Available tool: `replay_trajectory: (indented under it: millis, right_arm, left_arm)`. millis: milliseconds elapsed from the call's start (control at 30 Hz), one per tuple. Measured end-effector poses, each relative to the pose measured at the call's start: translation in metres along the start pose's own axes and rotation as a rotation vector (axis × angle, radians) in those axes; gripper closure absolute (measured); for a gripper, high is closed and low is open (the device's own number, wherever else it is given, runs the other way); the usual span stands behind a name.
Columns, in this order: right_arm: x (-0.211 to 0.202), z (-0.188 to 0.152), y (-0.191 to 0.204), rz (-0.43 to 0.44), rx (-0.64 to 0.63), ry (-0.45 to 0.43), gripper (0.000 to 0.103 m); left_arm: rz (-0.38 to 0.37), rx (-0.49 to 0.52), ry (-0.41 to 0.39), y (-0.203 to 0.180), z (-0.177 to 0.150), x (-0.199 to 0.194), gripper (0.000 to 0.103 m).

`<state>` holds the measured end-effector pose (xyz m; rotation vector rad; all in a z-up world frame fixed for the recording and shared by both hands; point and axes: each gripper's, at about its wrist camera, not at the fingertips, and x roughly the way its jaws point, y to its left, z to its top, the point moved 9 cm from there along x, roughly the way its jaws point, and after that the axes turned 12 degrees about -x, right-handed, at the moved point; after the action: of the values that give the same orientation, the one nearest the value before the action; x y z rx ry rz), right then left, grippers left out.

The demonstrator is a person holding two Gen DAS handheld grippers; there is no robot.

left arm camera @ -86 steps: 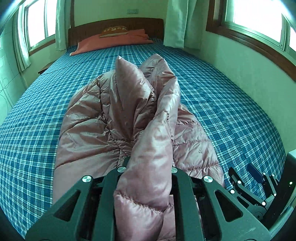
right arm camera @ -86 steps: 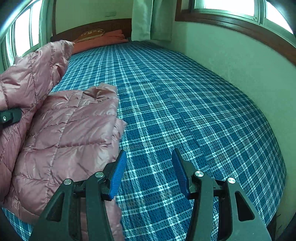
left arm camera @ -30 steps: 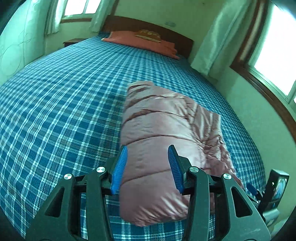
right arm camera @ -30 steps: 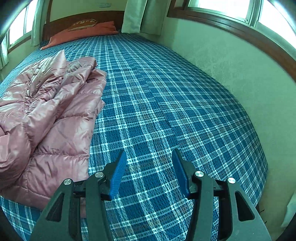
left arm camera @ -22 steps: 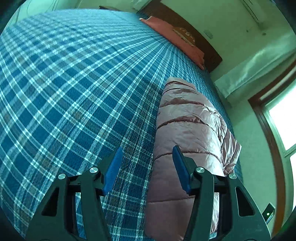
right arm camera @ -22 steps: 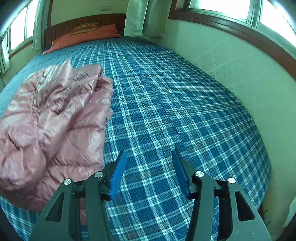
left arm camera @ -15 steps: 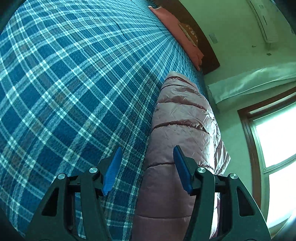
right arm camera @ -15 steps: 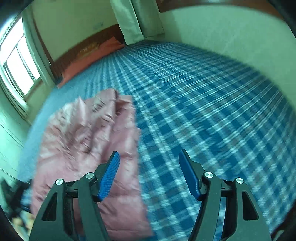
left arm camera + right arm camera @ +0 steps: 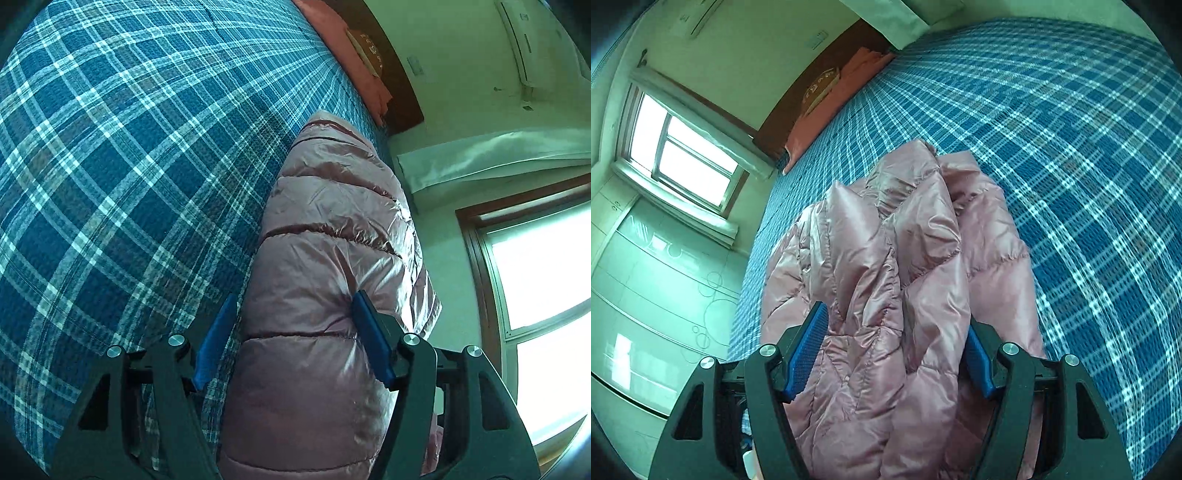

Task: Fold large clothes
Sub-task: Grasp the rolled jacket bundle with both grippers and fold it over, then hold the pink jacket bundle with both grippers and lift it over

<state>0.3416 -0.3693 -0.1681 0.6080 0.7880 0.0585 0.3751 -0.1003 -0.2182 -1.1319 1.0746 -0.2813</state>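
Pink jacket (image 9: 332, 240) is lying on the bed (image 9: 110, 147) at 12 o'clock, looking soft, light, slippery; left gripper (image 9: 291, 332) is spreading around its fat fold, right gripper (image 9: 890, 350) is closing loosely around bunched folds, probably the best hold

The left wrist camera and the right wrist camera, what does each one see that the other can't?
Only the left view shows the left tongs straddling the jacket's smooth folded edge. Only the right view shows the right tongs around its crumpled side, plus a pale wardrobe. Both show the pink puffy jacket, blue plaid bed, orange pillow and a window.
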Motion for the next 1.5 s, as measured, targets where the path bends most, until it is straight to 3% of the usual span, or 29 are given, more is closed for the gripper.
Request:
replay_trajectory:
  millis: [33,133,267,333,467,633,767,833,900,1000,1100,1167,1200,1233,1333,1500]
  right_arm:
    - [0.0,0.0,0.001,0.002,-0.006,-0.006,0.083]
    - [-0.01,0.006,-0.003,-0.023,-0.026,-0.046,0.09]
    - [-0.015,0.0,-0.038,-0.097,-0.03,-0.038,0.091]
    - [-0.01,-0.007,-0.058,-0.088,0.011,-0.021,0.091]
    - [0.001,-0.017,-0.076,-0.076,0.024,-0.007,0.093]
    - [-0.005,-0.021,-0.083,-0.022,0.077,0.006,0.093]
    - [-0.026,-0.02,-0.075,-0.017,0.102,0.017,0.08]
    - [-0.043,-0.024,-0.067,-0.01,0.107,0.007,0.056]
    - [-0.063,-0.028,-0.057,0.01,0.108,-0.011,0.042]
    - [-0.081,-0.043,-0.039,0.044,0.085,-0.004,0.036]
    - [-0.086,-0.066,-0.035,0.006,0.053,0.04,0.036]
    - [-0.084,-0.083,-0.039,-0.018,0.05,0.062,0.043]
    - [-0.083,-0.091,-0.041,-0.018,0.048,0.073,0.063]
    - [-0.078,-0.096,-0.046,-0.009,0.058,0.081,0.069]
    - [-0.066,-0.106,-0.056,-0.017,0.056,0.09,0.076]
    - [-0.05,-0.111,-0.068,0.026,0.092,0.069,0.079]
  left_arm:
    - [0.003,-0.004,0.005,-0.002,-0.001,0.0,0.039]
    - [0.003,0.014,0.015,-0.012,-0.008,-0.004,0.039]
    - [0.012,0.069,0.009,-0.018,-0.026,-0.005,0.034]
    - [0.04,0.096,0.029,-0.016,-0.035,0.009,0.034]
    - [0.185,0.212,0.025,-0.009,-0.044,0.036,0.036]
    - [0.18,0.228,0.039,-0.007,-0.044,0.04,0.037]
    - [0.13,0.188,0.038,-0.003,-0.042,0.027,0.036]
    - [0.116,0.179,0.025,-0.003,-0.041,0.014,0.036]
    - [0.099,0.195,0.013,-0.007,-0.044,0.001,0.036]
    - [0.062,0.234,0.002,-0.014,-0.056,-0.018,0.033]
    - [0.06,0.261,0.01,-0.012,-0.068,-0.024,0.032]
    - [0.086,0.275,0.007,-0.006,-0.073,-0.021,0.032]
    - [0.101,0.283,0.01,-0.004,-0.074,-0.019,0.032]
    - [0.117,0.283,0.014,-0.001,-0.076,-0.015,0.034]
    - [0.164,0.286,0.03,0.01,-0.081,-0.004,0.042]
    - [0.19,0.352,0.021,0.018,-0.083,0.008,0.043]
